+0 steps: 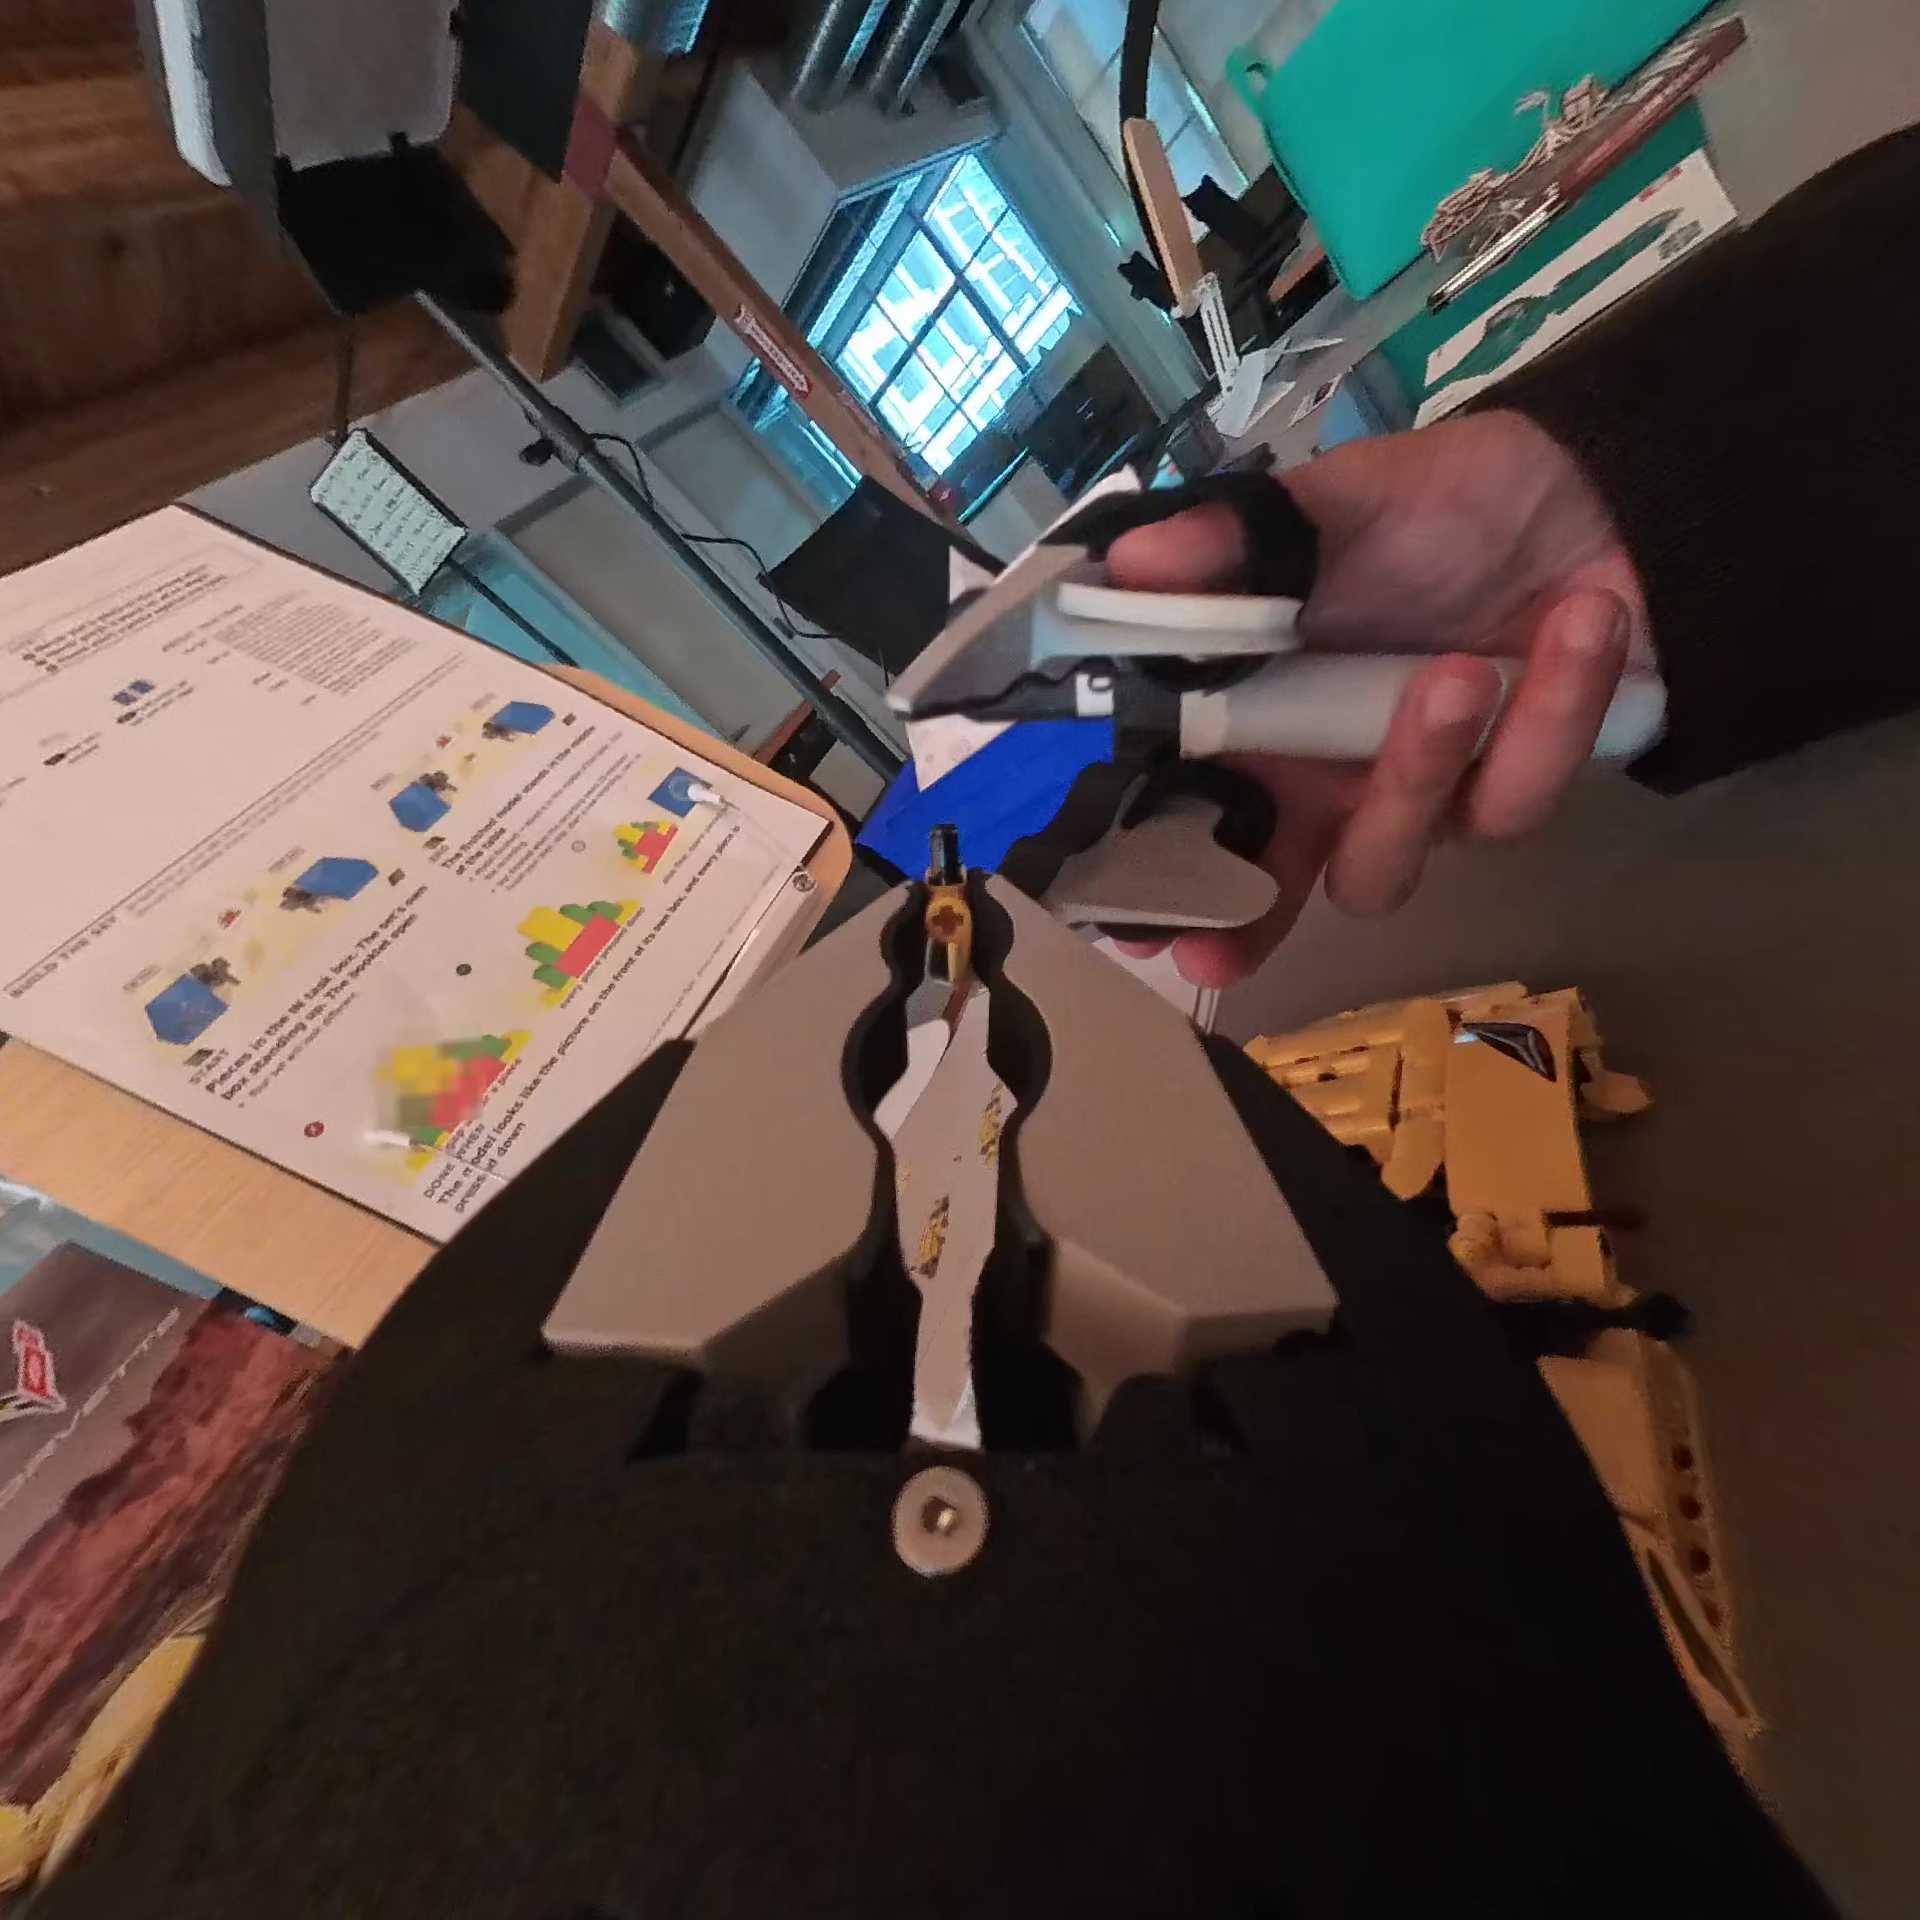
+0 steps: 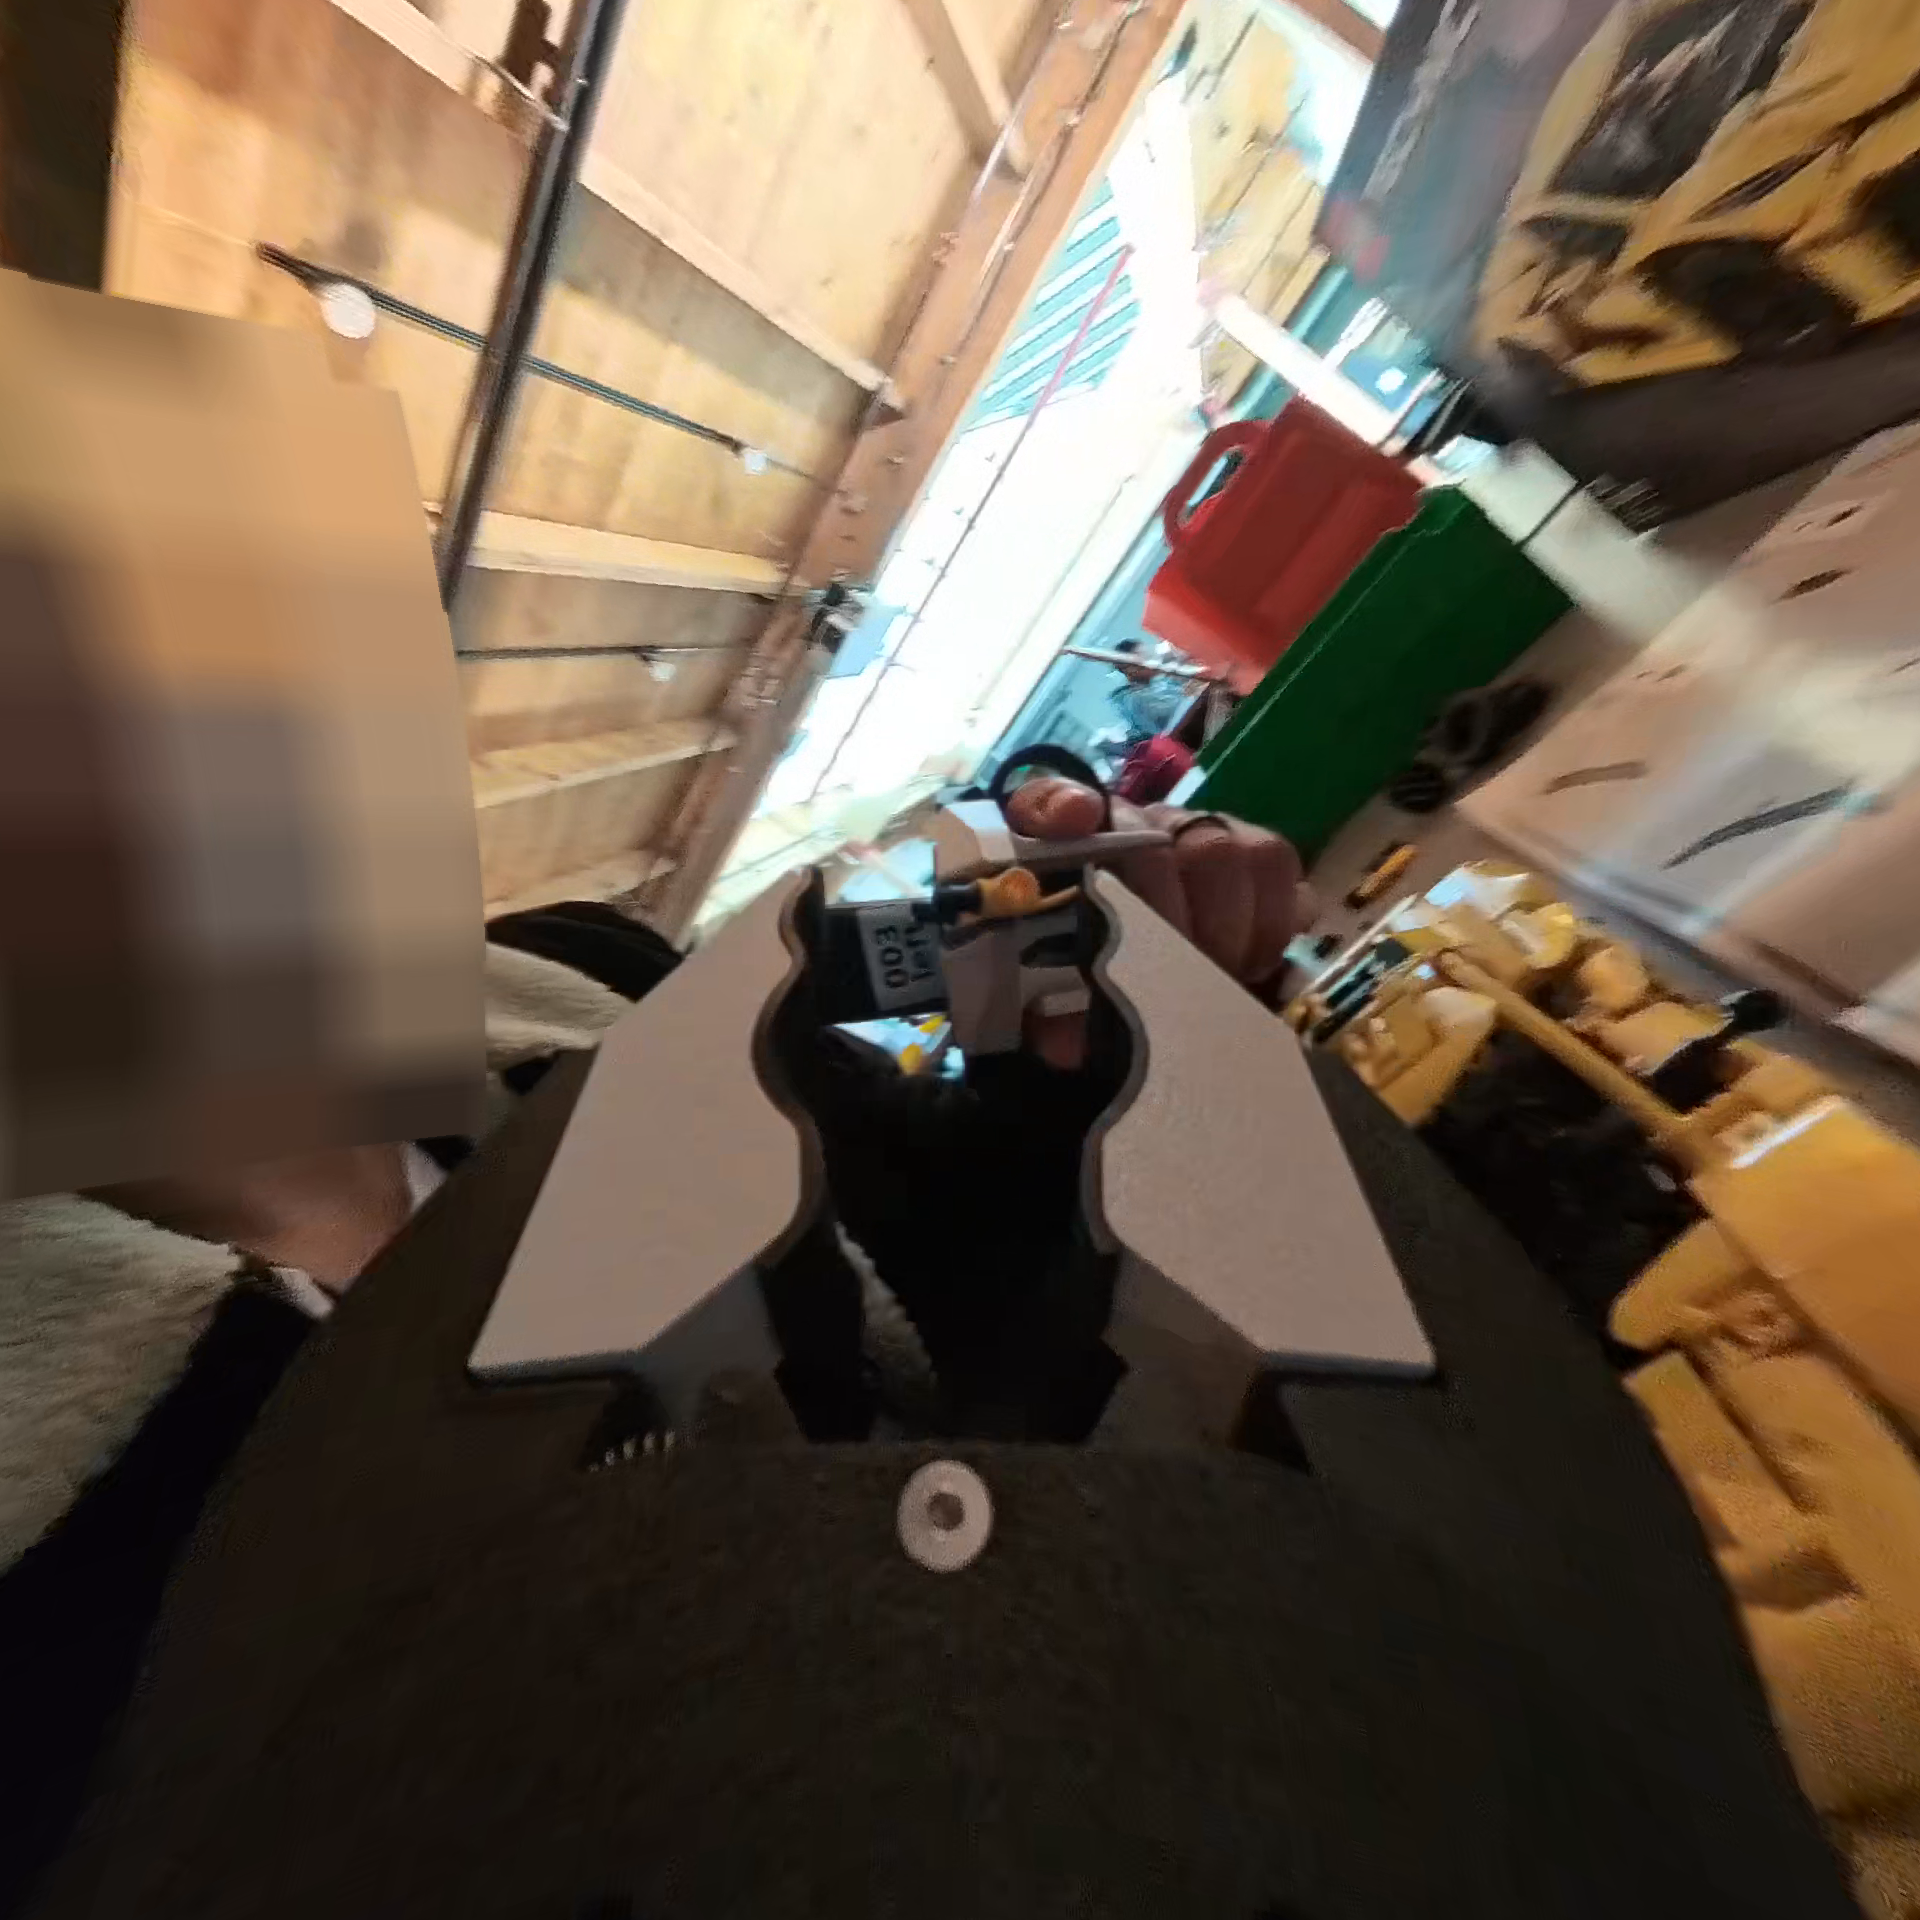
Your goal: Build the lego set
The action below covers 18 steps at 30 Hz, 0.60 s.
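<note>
Between the tips of our left gripper [image 1: 945, 914] we see a small yellow lego pin with a cross-shaped hole in its end [image 1: 945, 920], a dark stub sticking out beyond it. The two grey fingers [image 1: 727, 1132] are clenched on this pin, so that only a thin slit runs between them. In the right wrist view the same pin [image 2: 1003, 891] shows sideways, orange-yellow with a black end, pinched in that far gripper [image 2: 987, 914].

Our right gripper [image 2: 951, 914] is released: its grey fingers [image 2: 675, 1143] stand well apart with nothing between them, and we look through the gap at the left gripper and the hand [image 2: 1216, 883] around it.

In the left wrist view the right gripper [image 1: 1039, 727] sits just beyond the pin, lying on its side, with a blue part near its tips. A bare hand [image 1: 1455, 644] wraps its light handle, the thumb through a black loop, and a dark sleeve [image 1: 1787, 468] runs off to the right.

Below that hand lies the partly built yellow lego model with dark pins [image 1: 1496, 1132], resting on a grey surface [image 1: 1766, 935]. To the left a white printed instruction sheet with pictures of coloured bricks [image 1: 312, 831] lies on a light wooden table [image 1: 156, 1184]. At the lower left corner is a printed box with a reddish picture [image 1: 114, 1455].
</note>
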Available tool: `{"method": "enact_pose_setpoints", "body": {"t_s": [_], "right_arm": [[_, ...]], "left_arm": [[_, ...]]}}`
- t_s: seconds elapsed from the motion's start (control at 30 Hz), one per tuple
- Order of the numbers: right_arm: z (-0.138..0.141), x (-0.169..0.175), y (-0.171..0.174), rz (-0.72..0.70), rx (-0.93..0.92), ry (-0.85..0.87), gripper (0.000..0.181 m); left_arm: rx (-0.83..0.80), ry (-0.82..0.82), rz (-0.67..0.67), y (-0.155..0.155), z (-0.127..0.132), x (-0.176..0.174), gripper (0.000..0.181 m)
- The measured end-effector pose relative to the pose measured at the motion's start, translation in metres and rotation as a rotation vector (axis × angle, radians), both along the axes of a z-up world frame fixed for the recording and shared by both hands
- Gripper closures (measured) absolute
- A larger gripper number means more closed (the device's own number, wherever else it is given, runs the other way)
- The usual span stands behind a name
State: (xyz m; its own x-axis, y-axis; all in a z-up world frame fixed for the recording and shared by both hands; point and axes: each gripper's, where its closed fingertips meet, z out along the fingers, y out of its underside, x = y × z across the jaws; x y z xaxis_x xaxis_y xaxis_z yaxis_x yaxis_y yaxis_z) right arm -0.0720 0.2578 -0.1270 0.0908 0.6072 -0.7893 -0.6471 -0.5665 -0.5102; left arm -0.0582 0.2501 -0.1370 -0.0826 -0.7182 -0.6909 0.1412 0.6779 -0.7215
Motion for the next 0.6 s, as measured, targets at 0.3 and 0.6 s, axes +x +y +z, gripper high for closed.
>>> {"method": "enact_pose_setpoints", "body": {"t_s": [0.3,0.6], "right_arm": [[-0.025,0.005,0.019,-0.248,0.000,-0.394,0.156],[-0.036,0.013,0.028,-0.467,0.069,-0.789,0.155]], "left_arm": [[0.020,0.081,0.112,0.016,-0.016,0.008,0.174],[0.094,0.122,0.207,0.025,-0.026,0.013,0.173]]}}
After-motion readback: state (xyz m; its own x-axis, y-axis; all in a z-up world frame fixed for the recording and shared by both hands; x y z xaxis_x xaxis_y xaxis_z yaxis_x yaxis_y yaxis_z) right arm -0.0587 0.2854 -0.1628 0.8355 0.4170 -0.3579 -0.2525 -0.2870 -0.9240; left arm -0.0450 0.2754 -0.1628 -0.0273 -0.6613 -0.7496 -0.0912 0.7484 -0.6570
